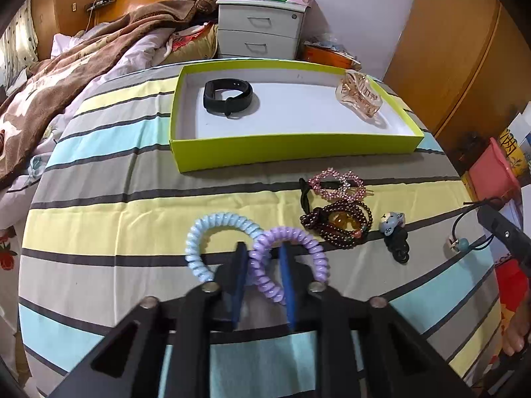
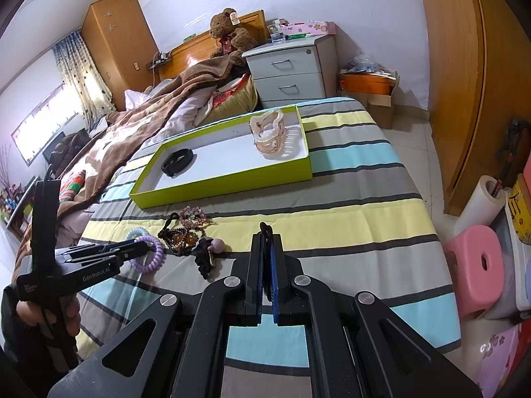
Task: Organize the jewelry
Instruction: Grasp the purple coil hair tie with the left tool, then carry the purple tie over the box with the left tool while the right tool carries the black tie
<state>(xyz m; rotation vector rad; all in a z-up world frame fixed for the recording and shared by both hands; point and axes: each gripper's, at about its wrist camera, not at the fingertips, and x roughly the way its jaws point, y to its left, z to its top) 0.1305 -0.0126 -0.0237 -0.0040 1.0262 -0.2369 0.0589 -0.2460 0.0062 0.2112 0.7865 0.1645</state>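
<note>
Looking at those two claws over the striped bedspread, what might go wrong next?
Two risks, I'd guess. The left gripper has its jaws astride the purple coil tie, which touches the blue coil tie; closing might drag both along. The right gripper pinches only a thin black elastic loop, whose beads dangle in the air, so it could slip out before reaching the green tray.
</note>
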